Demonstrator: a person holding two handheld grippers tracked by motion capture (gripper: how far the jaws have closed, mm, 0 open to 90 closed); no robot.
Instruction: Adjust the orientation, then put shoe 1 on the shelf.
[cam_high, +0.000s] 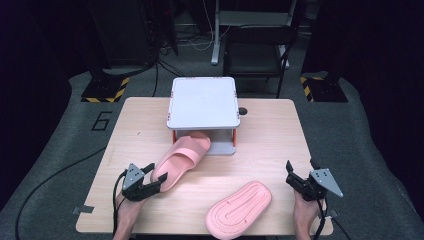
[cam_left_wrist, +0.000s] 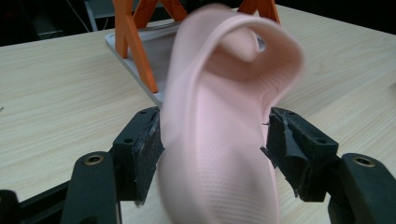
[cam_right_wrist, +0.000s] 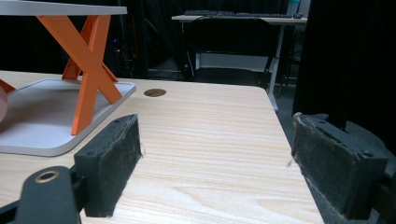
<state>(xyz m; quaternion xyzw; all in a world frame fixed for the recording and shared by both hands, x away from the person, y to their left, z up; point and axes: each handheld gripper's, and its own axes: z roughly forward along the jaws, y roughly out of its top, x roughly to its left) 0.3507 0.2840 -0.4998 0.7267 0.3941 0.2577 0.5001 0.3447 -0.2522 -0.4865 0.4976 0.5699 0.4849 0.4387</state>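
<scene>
Pink slipper (cam_high: 181, 160), toe under the rack (cam_high: 202, 102): soft, light foam; take by its heel. Left tool (cam_high: 150, 181) spread around it, pads clear; right tool (cam_high: 295, 181) spread, empty.

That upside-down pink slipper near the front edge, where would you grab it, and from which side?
The upside-down slipper lies flat, sole up, with its length slanting across the table. I would probably grip it across the narrower middle, one jaw on each long edge, coming down from above. The right hand-held gripper sits nearest with its jaws open, so it looks best placed, though the flat pose leaves little edge to pinch.
</scene>
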